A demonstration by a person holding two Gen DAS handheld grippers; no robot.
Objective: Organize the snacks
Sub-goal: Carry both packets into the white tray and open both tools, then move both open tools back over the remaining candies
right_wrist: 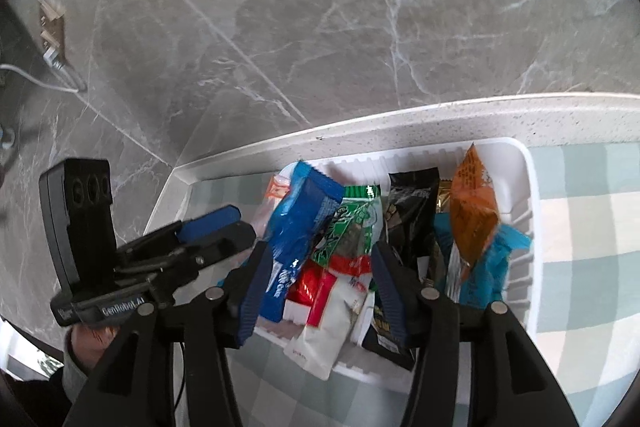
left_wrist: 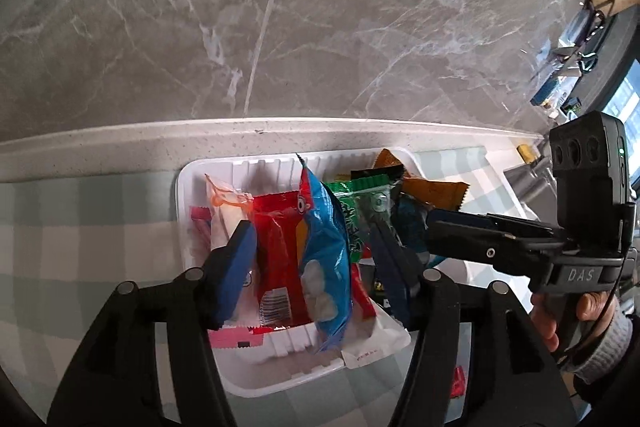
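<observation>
A white tray [left_wrist: 280, 379] on a checked cloth holds several snack packets standing on edge. My left gripper [left_wrist: 310, 231] hangs open over its left half. A red packet [left_wrist: 280, 251] and a blue packet [left_wrist: 324, 239] stand between the fingers without being pressed. My right gripper [right_wrist: 320, 247] is open over the same tray [right_wrist: 532, 227], with the blue packet [right_wrist: 300, 211], a green packet [right_wrist: 352, 223] and a white packet [right_wrist: 332, 327] between its fingers. A black packet [right_wrist: 412, 203] and an orange packet [right_wrist: 472, 211] stand further right. Each gripper shows in the other's view, side by side.
The tray sits close to the pale speckled table edge [left_wrist: 280, 127], with grey marble floor beyond. A small red item [left_wrist: 458, 387] lies on the cloth right of the tray. A wall socket with a white cable [right_wrist: 52, 39] is far left. A hand [left_wrist: 592, 307] holds the right gripper.
</observation>
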